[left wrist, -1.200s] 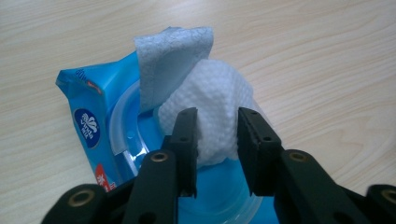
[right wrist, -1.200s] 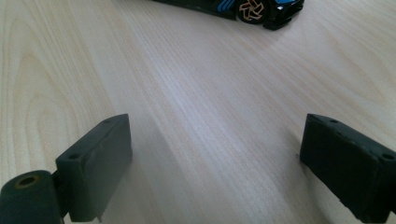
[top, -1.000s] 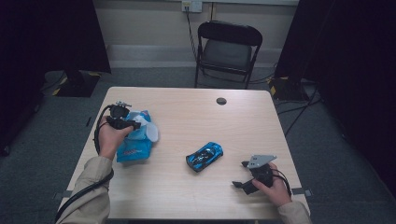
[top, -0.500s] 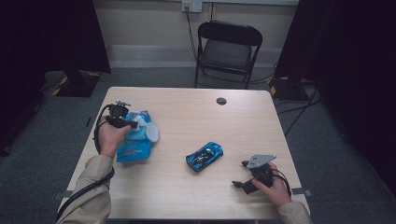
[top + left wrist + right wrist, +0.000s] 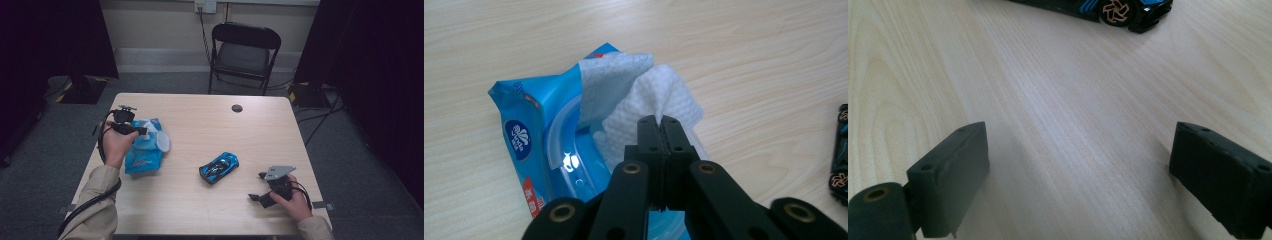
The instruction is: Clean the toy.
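Observation:
A blue pack of wet wipes [image 5: 142, 159] [image 5: 521, 142] lies near the table's left edge with its flap [image 5: 611, 80] folded back. A white wipe [image 5: 664, 97] sticks up out of the pack's opening. My left gripper [image 5: 142, 131] [image 5: 662, 122] is shut on the top of this wipe, pinching it to a peak. A blue and black toy car [image 5: 219, 167] [image 5: 1113, 9] sits at mid-table, its end also at the right edge of the left gripper view [image 5: 840, 170]. My right gripper [image 5: 256, 186] [image 5: 1083, 170] rests open on the wood near the front right corner, with nothing between its jaws.
The light wooden table [image 5: 200, 125] carries a small dark round object [image 5: 237, 108] near its far edge. A black folding chair [image 5: 244, 50] stands behind the table. Cables run along the floor at the right, and dark curtains flank both sides.

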